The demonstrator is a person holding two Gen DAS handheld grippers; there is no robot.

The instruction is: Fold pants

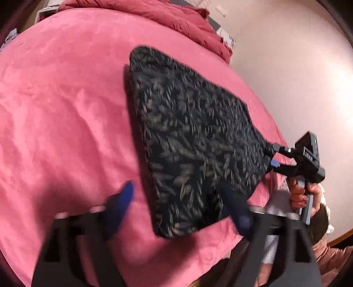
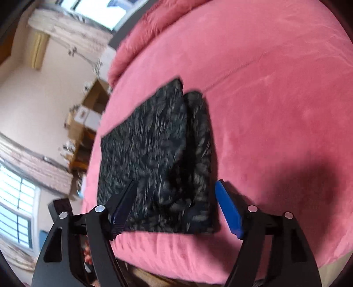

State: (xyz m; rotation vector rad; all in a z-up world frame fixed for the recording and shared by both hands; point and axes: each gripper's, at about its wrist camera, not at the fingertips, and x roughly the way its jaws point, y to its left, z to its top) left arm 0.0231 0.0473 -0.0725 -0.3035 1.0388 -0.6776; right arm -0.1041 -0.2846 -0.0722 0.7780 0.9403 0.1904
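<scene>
The pants (image 1: 189, 136) are dark with a grey leaf print and lie folded flat on the pink bed (image 1: 66, 110). In the right wrist view the pants (image 2: 150, 159) show a top layer over a lower one, near the bed's front edge. My left gripper (image 1: 176, 205) is open, hovering above the near end of the pants, holding nothing. My right gripper (image 2: 176, 198) is open with the near edge of the pants between its fingers. It also shows in the left wrist view (image 1: 273, 156), at the pants' right corner.
A rumpled pink duvet (image 1: 176, 17) lies at the far end of the bed. Beyond the bed's edge are a shiny floor (image 1: 297, 66), cardboard boxes (image 2: 88, 114) by the wall and a window (image 2: 15, 198).
</scene>
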